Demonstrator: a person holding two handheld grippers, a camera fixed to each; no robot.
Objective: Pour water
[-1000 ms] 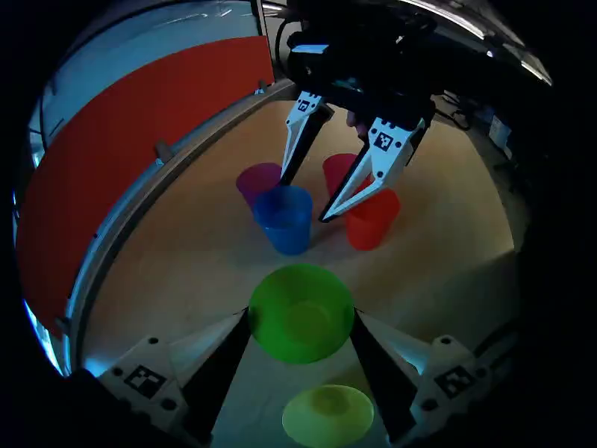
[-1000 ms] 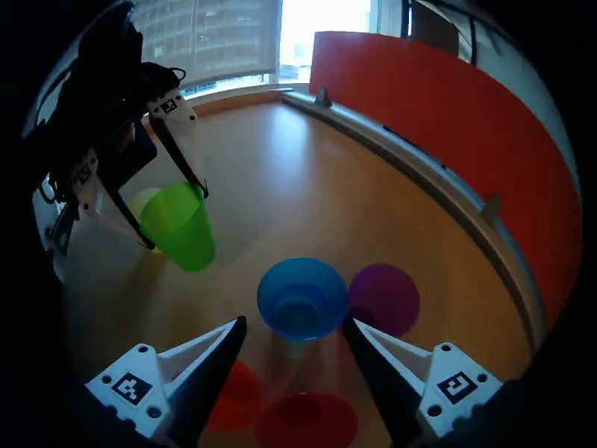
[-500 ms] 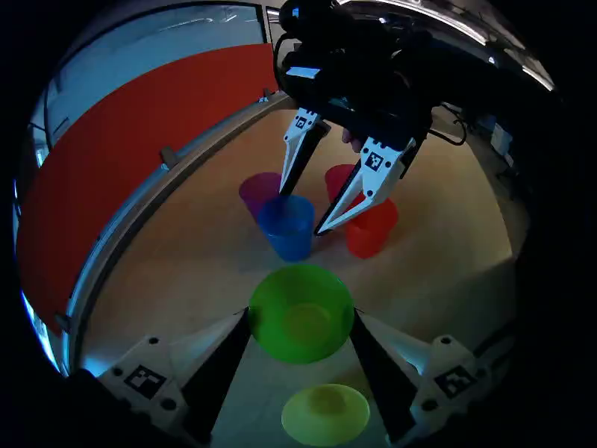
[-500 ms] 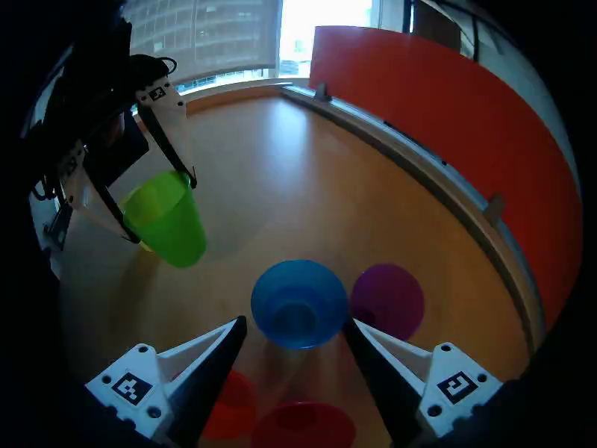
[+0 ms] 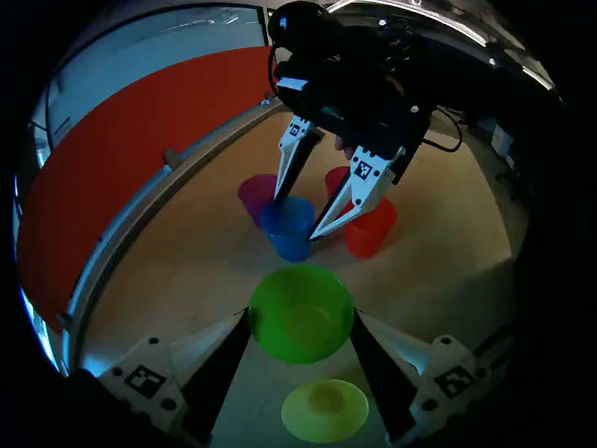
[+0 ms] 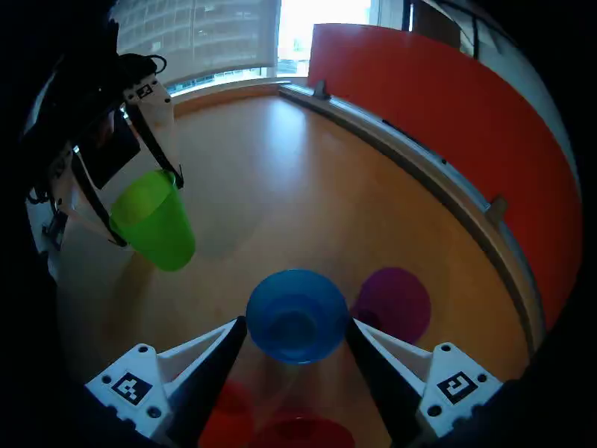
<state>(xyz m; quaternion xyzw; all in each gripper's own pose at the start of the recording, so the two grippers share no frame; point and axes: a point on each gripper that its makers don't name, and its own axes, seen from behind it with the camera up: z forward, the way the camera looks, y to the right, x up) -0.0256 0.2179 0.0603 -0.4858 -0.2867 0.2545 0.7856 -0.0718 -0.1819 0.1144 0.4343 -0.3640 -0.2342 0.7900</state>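
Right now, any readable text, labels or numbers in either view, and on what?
No readable words or numbers.
Square coded markers on the gripper fingers: black-and-white patterns, no letters.
Green cup and blue cup: no print seen.

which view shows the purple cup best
The right gripper view: the purple cup sits close and nearly whole beside the blue cup. In the left gripper view it is farther off, partly behind the blue cup.

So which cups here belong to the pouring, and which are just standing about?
In the job: green cup in the left gripper; blue cup in the right gripper.
Standing about: purple cup; red cup; second red cup; yellow cup.
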